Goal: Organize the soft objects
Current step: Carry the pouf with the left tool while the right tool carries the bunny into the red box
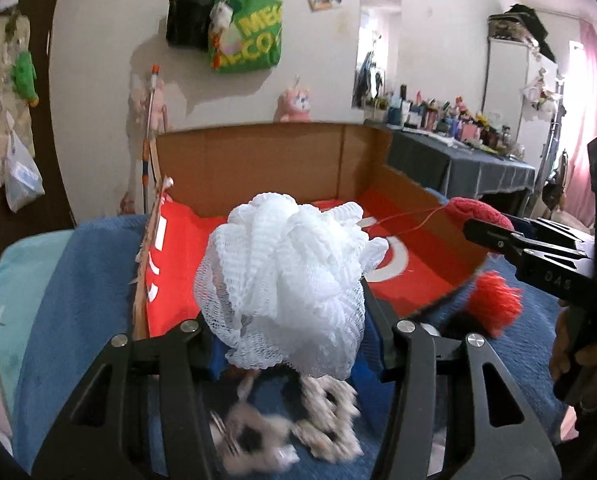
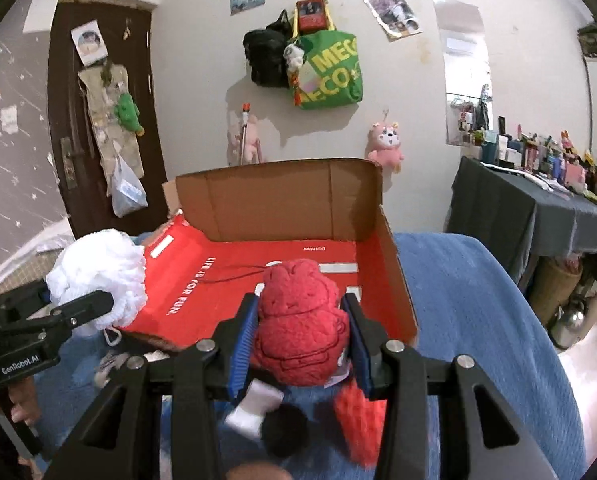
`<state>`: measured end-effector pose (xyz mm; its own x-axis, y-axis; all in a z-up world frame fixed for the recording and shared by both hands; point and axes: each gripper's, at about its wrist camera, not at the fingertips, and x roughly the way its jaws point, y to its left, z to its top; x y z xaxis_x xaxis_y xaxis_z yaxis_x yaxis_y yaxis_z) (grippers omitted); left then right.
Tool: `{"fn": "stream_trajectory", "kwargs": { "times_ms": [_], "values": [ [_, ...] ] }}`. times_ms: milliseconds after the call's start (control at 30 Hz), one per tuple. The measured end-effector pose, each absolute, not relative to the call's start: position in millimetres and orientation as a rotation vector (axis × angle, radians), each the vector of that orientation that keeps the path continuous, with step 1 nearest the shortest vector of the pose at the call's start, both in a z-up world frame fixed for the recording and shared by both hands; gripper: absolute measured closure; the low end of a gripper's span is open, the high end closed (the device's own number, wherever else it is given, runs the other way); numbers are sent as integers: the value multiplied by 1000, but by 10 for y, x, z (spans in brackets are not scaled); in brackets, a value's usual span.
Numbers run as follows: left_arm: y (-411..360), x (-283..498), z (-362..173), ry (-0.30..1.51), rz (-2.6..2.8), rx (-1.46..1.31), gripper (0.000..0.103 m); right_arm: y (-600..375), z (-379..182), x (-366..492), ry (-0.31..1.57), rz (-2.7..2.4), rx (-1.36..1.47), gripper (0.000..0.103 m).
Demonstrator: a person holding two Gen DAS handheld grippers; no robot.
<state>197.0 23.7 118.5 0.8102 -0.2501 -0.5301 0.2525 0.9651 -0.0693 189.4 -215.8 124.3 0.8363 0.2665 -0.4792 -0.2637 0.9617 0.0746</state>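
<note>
My left gripper (image 1: 286,320) is shut on a white mesh bath pouf (image 1: 282,276), lifted just before the near edge of a cardboard box (image 1: 258,160) with a red lining. In the right wrist view the same pouf (image 2: 102,276) hangs at the box's left side. My right gripper (image 2: 298,340) is shut on a red knitted soft toy (image 2: 298,328), its blue pads (image 2: 244,344) pressing both sides, over the near edge of the box (image 2: 390,248). A thin red thread trails from the toy into the box. From the left wrist view the red toy (image 1: 478,208) sits at the right.
Under the box lies a blue blanket (image 2: 478,320) on a bed. A red pom-pom (image 1: 498,304), a black pom-pom (image 2: 286,428) and a blurred black-and-white soft thing (image 1: 258,436) rest on it near me. A cluttered dark-clothed table (image 2: 538,216) stands right. Bags hang on the wall.
</note>
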Motion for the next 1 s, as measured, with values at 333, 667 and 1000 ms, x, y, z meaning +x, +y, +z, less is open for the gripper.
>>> {"fn": "stream_trajectory", "kwargs": {
  "times_ms": [333,667,1000],
  "values": [
    [348,2697,800,737,-259,-6,54,-1953,940,2795,719,247,-98,58],
    [321,2769,625,830,-282,11,53,-1921,665,3016,926,271,-137,58],
    [301,2780,605,867,-285,69,50,-1905,500,3037,1023,292,-182,58]
  ]
}}
